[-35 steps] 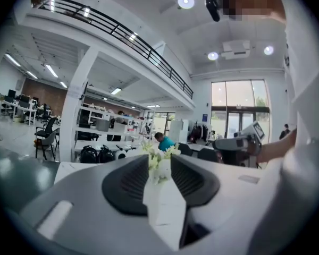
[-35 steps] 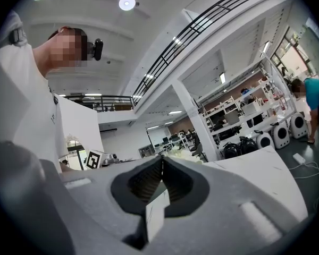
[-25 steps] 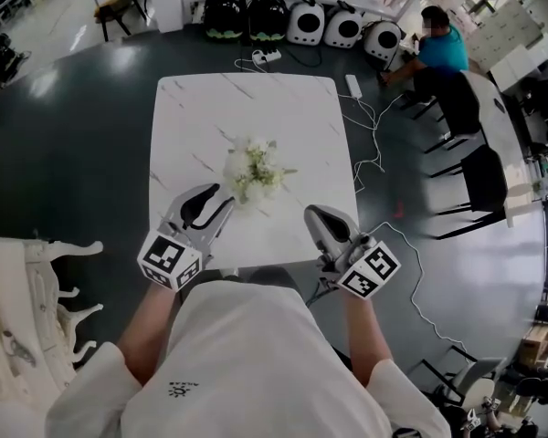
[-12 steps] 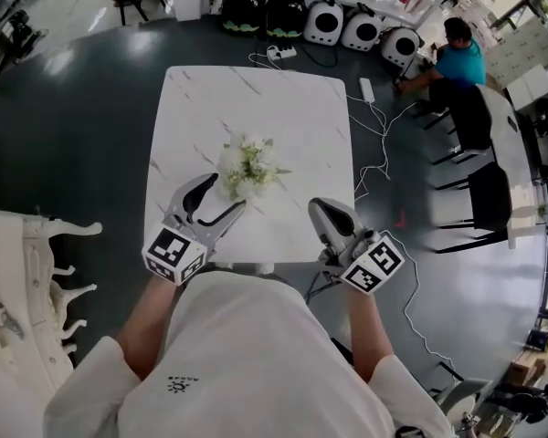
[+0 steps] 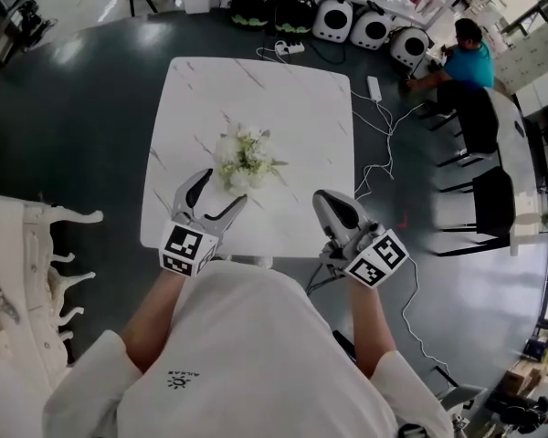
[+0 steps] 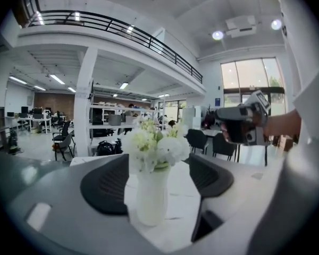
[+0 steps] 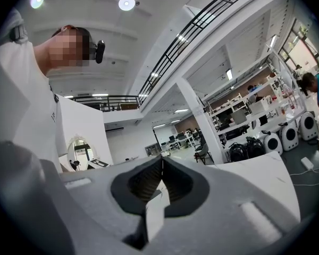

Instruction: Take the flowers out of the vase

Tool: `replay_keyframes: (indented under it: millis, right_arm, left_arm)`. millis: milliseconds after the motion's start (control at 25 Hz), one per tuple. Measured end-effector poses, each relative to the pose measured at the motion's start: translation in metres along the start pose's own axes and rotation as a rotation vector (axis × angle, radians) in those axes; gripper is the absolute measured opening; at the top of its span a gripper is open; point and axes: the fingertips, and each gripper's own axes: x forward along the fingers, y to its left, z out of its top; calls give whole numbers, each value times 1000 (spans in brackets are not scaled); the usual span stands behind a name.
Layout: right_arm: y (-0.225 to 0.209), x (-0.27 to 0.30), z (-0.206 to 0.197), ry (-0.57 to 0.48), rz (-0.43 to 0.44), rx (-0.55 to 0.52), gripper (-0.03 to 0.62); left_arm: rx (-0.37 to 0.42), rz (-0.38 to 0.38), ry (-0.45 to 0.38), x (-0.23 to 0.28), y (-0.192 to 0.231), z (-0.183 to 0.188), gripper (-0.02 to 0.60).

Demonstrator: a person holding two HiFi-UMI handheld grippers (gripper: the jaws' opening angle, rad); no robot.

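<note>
My left tongs [image 5: 221, 190] have just been opening, wider than a second ago, tilted slightly down. The vase [image 6: 151, 195] of flowers [image 5: 245, 156] stands untouched between them on the table [image 5: 283, 99]. I hold the right tongs [image 5: 324, 199] together, level, empty.

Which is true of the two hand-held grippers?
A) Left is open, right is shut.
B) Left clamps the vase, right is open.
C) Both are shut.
A: the jaws of the left hand-held gripper, having just been opening, stand apart, the vase untouched between them; those of the right hand-held gripper meet on nothing.
</note>
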Motion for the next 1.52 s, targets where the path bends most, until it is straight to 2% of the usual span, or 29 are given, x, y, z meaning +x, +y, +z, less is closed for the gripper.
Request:
replay_keyframes:
  millis: [160,400,1080,1520]
  right_arm:
    - [-3,-5,1,5,-1,2,2]
    - [-6,-5,1,10,2,-4,2]
    - [-14,-7,1,11,-30,-5,2]
    - [-16,-5,2,11,-26,-4,2]
  left_arm:
    - [-17,65,21,4,7,-14,326]
    - [-66,82,43,17,11,-38,337]
    - [-30,83,-23,28,14,-14,333]
    - [-19,82,-26,26,13,-12,172]
